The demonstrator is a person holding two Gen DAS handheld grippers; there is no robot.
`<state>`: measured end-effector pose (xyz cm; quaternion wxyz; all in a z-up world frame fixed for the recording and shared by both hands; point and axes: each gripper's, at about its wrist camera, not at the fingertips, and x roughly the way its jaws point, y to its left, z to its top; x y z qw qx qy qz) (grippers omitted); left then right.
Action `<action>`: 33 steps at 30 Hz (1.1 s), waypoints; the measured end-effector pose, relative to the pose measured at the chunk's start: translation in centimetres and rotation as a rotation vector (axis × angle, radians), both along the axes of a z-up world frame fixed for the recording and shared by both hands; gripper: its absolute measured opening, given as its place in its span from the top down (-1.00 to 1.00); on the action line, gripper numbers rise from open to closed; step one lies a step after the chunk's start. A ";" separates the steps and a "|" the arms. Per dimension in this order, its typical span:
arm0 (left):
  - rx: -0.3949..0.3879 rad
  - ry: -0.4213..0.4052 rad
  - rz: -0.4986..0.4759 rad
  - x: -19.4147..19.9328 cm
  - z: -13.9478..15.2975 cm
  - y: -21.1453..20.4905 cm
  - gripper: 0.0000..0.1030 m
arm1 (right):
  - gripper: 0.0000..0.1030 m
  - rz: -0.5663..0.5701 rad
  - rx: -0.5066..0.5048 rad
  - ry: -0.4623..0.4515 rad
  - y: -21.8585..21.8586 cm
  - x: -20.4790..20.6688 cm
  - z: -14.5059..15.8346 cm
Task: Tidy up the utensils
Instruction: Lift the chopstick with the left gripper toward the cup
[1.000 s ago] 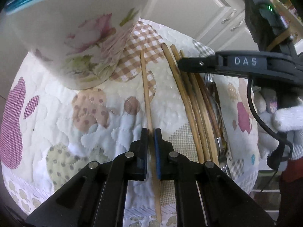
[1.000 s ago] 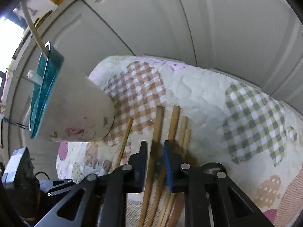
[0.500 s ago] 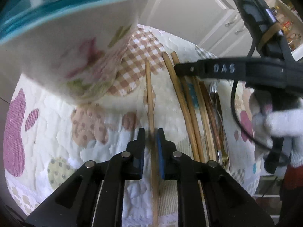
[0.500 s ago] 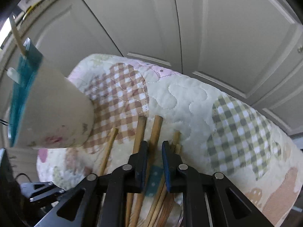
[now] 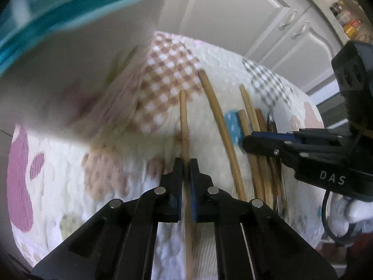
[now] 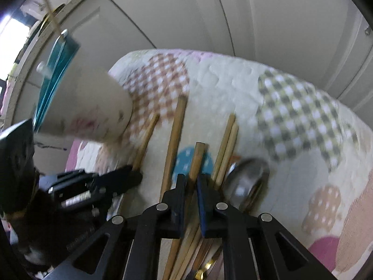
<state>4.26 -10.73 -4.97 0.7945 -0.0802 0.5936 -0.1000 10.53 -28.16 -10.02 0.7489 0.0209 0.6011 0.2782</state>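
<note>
We see white cabinet doors [image 5: 233, 23] filling the background toward twelve o'clock in both wrist views. Below them lies a quilted patchwork cloth [image 5: 70, 163] with checked and dotted patches, covering the counter. On it, toward ten o'clock, stands a large cream holder cup [image 6: 93, 107] with a floral print and a teal rim, blurred in the left wrist view. In the right wrist view a metal spoon [image 6: 249, 182] lies at about four o'clock from the picture's centre, its bowl just beside a loose bundle of wooden chopsticks [image 6: 226, 147]. Our left hand-held gripper [image 5: 186, 170] is clamped on a single chopstick [image 5: 183, 116] that runs toward twelve o'clock and lies apart from the others. One more long chopstick [image 5: 219, 121] rests alone between it and the bundle. Our right hand-held gripper [image 6: 191, 182] has just been closing its jaws around another chopstick [image 6: 198, 156] over the blue dotted patch [image 6: 184, 161]; the stick sits between the pads, though we cannot tell whether they press on it.
</note>
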 end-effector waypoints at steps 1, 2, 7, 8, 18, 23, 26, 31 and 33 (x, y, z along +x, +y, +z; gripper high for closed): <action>0.000 0.007 -0.011 -0.6 0.0 0.2 0.92 | 0.82 0.015 0.000 0.005 0.0 -0.7 -0.1; 0.005 0.014 -0.022 -1.2 0.1 0.4 0.92 | 0.82 0.029 -0.002 0.010 -0.1 -1.3 -0.3; 0.019 0.045 -0.047 -2.7 0.6 0.7 0.91 | 0.83 0.055 -0.061 0.004 0.5 -2.7 -0.5; 0.030 0.041 -0.038 -2.3 0.6 0.7 0.90 | 0.83 0.043 -0.071 0.003 0.6 -2.5 -0.6; 0.137 -0.049 -0.097 0.4 0.0 -2.1 0.77 | 0.82 -0.006 -0.076 -0.053 4.9 -2.3 -1.0; 0.000 -0.039 -0.087 0.2 1.3 -0.3 0.92 | 0.83 -0.009 -0.033 -0.073 2.9 -2.5 1.0; -0.056 -0.112 -0.088 -0.9 4.4 0.9 0.92 | 0.84 -0.011 0.020 -0.120 0.6 -4.1 4.4; -0.110 -0.214 -0.076 -3.1 9.1 3.2 0.92 | 0.86 -0.017 0.081 -0.199 -1.0 -7.3 9.1; -0.106 -0.265 -0.079 -4.5 10.9 3.8 0.92 | 0.86 -0.012 0.094 -0.238 -1.1 -8.5 11.1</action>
